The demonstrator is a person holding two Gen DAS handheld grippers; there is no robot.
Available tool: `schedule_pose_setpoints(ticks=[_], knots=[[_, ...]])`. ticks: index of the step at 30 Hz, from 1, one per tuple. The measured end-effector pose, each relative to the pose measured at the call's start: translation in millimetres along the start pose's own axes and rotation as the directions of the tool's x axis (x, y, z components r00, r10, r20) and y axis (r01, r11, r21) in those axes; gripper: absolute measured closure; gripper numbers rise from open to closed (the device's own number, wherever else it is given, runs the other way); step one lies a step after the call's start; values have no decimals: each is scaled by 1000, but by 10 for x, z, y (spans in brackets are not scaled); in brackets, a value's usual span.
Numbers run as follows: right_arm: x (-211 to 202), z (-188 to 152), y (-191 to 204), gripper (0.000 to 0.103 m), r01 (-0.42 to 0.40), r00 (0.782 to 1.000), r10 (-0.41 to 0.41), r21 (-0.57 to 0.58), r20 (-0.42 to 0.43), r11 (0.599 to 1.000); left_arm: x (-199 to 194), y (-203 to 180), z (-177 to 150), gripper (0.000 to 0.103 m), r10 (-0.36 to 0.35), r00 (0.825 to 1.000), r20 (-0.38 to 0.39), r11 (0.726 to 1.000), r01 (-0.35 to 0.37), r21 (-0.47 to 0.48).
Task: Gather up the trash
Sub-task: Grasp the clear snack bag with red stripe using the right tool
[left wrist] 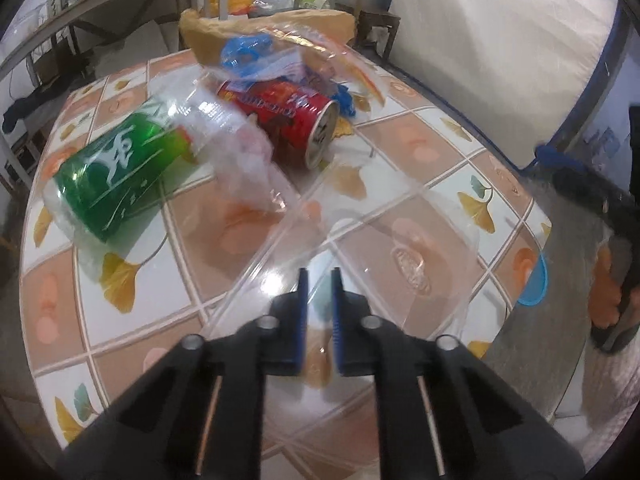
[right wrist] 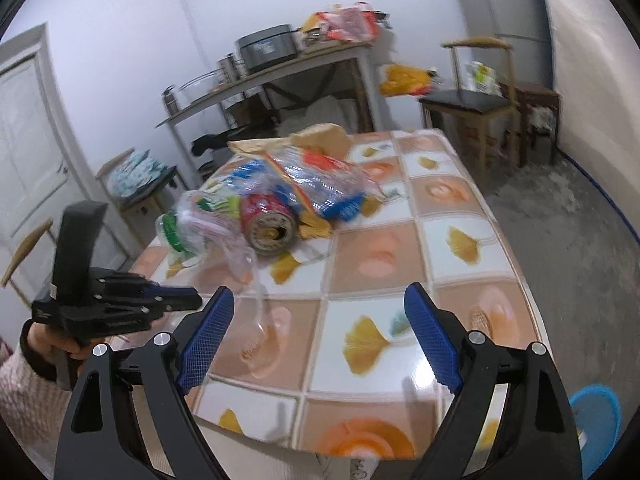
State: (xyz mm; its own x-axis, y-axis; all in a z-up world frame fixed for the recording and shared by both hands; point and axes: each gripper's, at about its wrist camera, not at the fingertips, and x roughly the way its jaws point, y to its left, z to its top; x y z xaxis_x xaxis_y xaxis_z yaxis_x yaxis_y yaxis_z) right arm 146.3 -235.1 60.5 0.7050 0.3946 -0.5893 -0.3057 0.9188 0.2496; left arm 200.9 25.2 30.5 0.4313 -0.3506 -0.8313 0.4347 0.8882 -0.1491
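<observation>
A clear plastic bag [left wrist: 360,216] lies across the tiled table [left wrist: 432,148]. It holds a green can [left wrist: 120,172], a red can [left wrist: 288,120] and blue and red wrappers [left wrist: 256,56]. My left gripper [left wrist: 319,276] is nearly shut, pinching the bag's near edge. In the right wrist view the bag [right wrist: 256,280] stretches from the trash pile to the left gripper [right wrist: 192,298]. The red can [right wrist: 270,228], green can [right wrist: 180,228] and wrappers [right wrist: 320,184] lie mid-table. My right gripper [right wrist: 316,312] is open and empty above the table's near edge.
A brown paper bag [left wrist: 280,24] lies behind the pile. A blue bin [right wrist: 596,424] stands on the floor right of the table. A chair [right wrist: 476,100] and a cluttered shelf [right wrist: 272,76] stand behind. A white mattress [left wrist: 500,40] leans at the right.
</observation>
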Motion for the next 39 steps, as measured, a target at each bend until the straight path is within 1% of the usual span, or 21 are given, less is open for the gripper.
schedule_pose_setpoints(ticks=[2,5,8,9,12,14,15,16,18,21,22,23,25,26,27,28,29,33,35,39], knots=[[105,157,106,18,-19,1000,19,-66,0,998,-40,86,-70,102,-12,1000,13,999,13,-35],[324,360,254,18,-12,1000,8,-178,-22,984,-153,211,-188,103,-26,999,48,995,31,-90],[553,477,384,19,30,999,-41,-304,-27,952,-278,324,-318,103,-35,996,85,989,47,-140],[660,517,433,19,53,997,-68,-359,-29,932,-307,351,-333,103,-42,994,98,987,56,-150],[859,584,503,24,98,992,-125,-450,-32,888,-465,423,-400,103,-61,984,166,984,87,-156],[1008,626,522,27,131,984,-173,-507,-36,852,-534,437,-390,90,-62,978,199,985,92,-144],[1068,639,528,28,140,981,-189,-528,-39,838,-563,457,-381,74,-52,976,213,986,84,-143],[1141,650,534,29,146,977,-206,-551,-47,822,-575,473,-368,62,-47,973,224,986,81,-144],[1281,657,552,32,156,970,-237,-597,-59,787,-571,489,-329,59,-49,971,232,987,83,-136],[1433,640,579,36,170,960,-273,-638,-66,751,-515,528,-280,49,-46,973,225,989,76,-126],[1495,628,573,42,179,954,-292,-646,-72,742,-491,540,-266,49,-46,974,220,990,74,-122],[1545,617,557,53,186,948,-309,-646,-80,740,-478,550,-269,48,-47,975,218,990,74,-119],[1584,605,524,64,209,939,-334,-640,-80,740,-446,560,-256,47,-46,977,209,991,71,-113],[1573,591,514,74,216,937,-340,-635,-77,742,-428,558,-253,46,-46,978,204,991,70,-111],[1557,584,511,79,225,936,-345,-632,-72,742,-401,561,-248,46,-46,979,197,992,68,-109],[1513,565,504,88,243,932,-356,-625,-60,741,-378,563,-239,46,-45,981,189,992,66,-106],[1468,551,494,92,256,931,-362,-619,-49,743,-359,562,-233,46,-44,982,183,993,64,-103],[1170,492,456,96,299,928,-372,-578,-8,759,-300,549,-196,46,-48,986,159,994,62,-87],[958,435,427,97,311,929,-369,-545,3,779,-267,534,-177,46,-48,988,148,995,60,-77],[550,313,333,97,319,937,-348,-442,17,838,-164,493,-134,46,-47,992,113,997,54,-60]])
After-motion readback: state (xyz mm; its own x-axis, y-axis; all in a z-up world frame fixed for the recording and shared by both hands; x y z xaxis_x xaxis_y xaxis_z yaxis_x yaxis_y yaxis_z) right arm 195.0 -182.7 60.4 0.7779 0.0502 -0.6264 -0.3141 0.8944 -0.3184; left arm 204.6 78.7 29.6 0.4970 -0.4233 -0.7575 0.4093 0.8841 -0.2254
